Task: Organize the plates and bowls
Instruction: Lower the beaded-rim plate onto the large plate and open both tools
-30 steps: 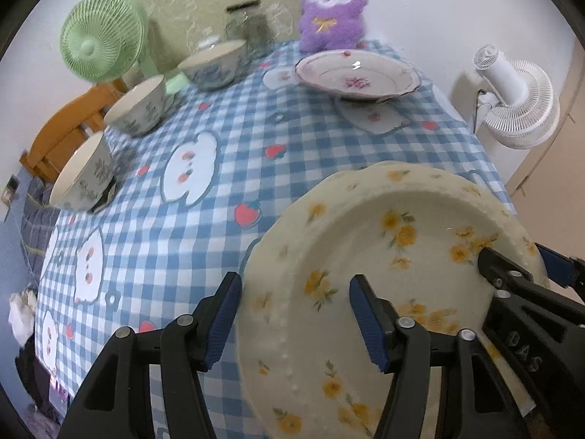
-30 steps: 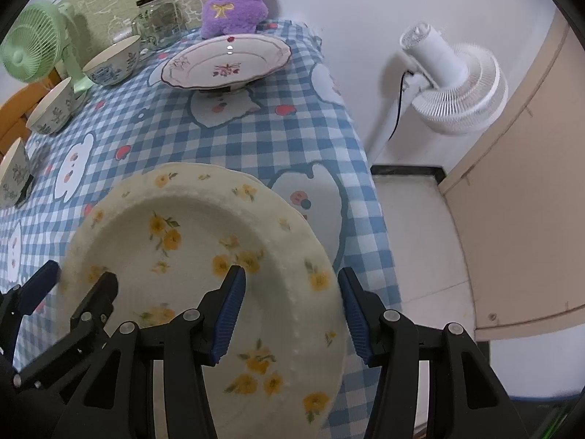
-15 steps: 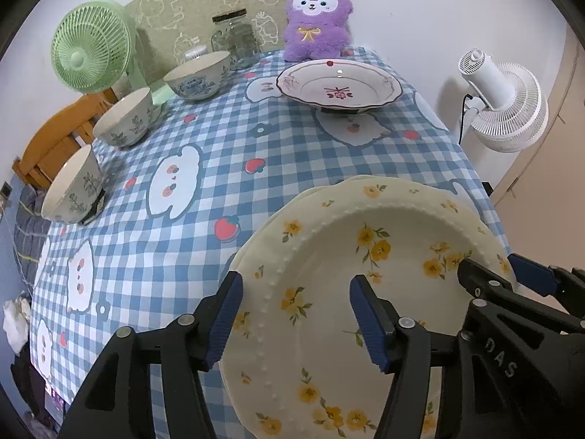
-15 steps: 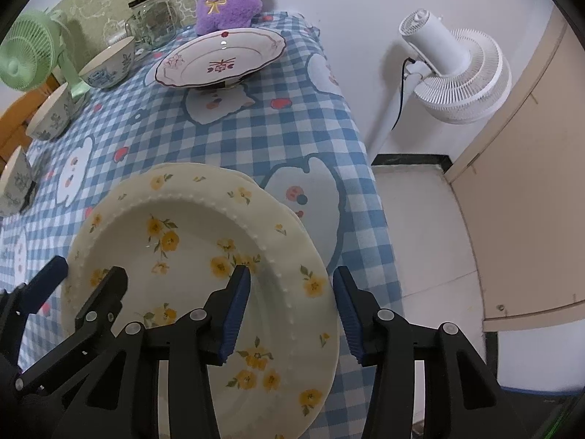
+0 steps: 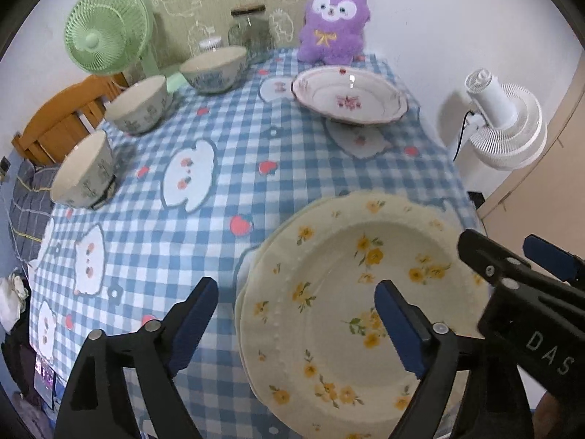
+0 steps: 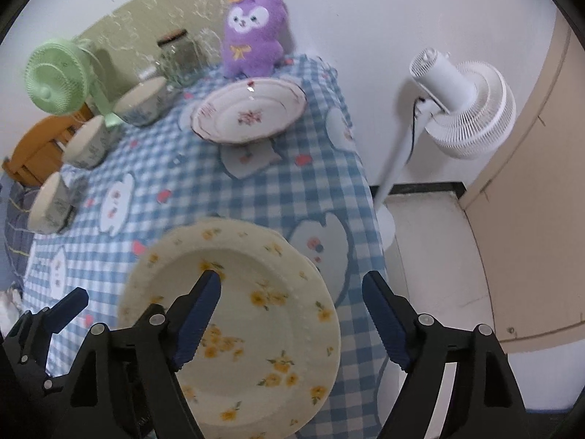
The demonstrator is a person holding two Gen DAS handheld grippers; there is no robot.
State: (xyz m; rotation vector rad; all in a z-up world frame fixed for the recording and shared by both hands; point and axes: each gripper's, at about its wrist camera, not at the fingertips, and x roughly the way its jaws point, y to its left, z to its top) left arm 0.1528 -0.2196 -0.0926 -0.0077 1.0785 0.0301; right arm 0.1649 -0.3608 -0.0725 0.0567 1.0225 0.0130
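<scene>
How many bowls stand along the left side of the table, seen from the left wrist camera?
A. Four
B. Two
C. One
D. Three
D: three bowls stand in a row on the checked tablecloth: the near bowl, the middle bowl and the far bowl beside the green fan.

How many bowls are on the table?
3, in a row along the left side of the checked tablecloth: one bowl at the far end by the glass jar, one in the middle in front of the green fan, one nearest. None looks hidden.
</scene>
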